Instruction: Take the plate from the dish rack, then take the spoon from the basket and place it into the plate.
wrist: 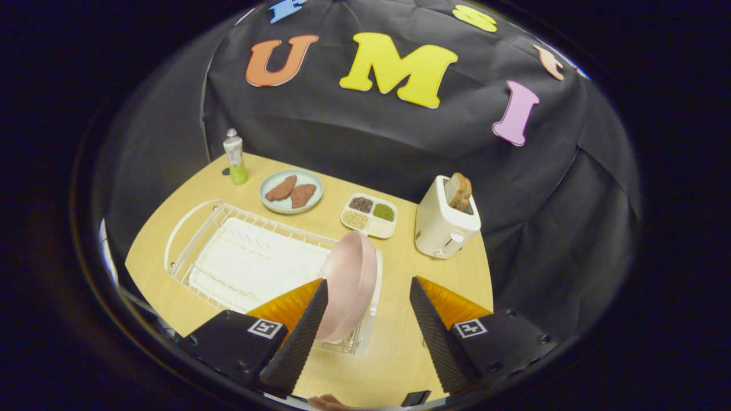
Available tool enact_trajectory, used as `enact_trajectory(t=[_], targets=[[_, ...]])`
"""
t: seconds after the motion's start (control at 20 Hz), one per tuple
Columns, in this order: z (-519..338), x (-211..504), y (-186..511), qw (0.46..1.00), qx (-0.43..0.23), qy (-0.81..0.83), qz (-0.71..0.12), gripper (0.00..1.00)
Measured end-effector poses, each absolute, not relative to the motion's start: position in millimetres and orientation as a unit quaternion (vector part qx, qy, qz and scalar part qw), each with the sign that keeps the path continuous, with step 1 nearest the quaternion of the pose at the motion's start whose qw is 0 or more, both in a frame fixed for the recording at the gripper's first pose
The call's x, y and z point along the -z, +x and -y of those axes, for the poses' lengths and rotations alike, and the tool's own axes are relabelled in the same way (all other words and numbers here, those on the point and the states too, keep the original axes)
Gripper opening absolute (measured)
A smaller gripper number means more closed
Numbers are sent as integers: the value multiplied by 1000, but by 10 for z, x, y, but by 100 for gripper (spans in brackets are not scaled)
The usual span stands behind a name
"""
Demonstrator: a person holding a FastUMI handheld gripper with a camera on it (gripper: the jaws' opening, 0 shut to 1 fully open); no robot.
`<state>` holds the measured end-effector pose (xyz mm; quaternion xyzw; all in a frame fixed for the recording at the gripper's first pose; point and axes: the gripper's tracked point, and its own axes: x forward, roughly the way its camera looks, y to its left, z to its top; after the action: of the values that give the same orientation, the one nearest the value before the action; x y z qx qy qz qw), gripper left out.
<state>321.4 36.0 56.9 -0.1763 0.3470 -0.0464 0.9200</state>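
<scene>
A pink plate (349,282) stands on edge at the near right end of the white wire dish rack (251,260). My gripper (368,297) is open and hangs above the table. Its left finger (302,337) overlaps the plate's left side in the view, and the right finger (434,334) is well clear to the plate's right. Whether the left finger touches the plate I cannot tell. Nothing is held between the fingers.
Beyond the rack are a pale blue plate with two brown patties (291,191), a green-and-white bottle (235,157), a white divided tray of grains (369,215) and a white toaster with bread (446,220). The round wooden table (394,342) has bare wood between my fingers.
</scene>
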Motion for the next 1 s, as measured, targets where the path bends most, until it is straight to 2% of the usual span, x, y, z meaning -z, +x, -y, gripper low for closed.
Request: enact_trajectory(t=[0.1,0.25,0.4,0.45,0.5,0.7,0.85,1.0], targets=[[-308,-499,3305,904,76,-171,-385,82],[-282,-469,3463,884,104,-169,-423,71],[-275,-445,3550,863,134,-176,-453,42],[-280,-461,3561,856,145,-179,-464,39],[-285,-472,3580,851,155,-180,-468,29],[-275,-316,3529,816,181,-209,-508,26],[-265,-333,3513,802,215,-248,-500,26],[-425,-394,3458,805,214,-264,-486,14]])
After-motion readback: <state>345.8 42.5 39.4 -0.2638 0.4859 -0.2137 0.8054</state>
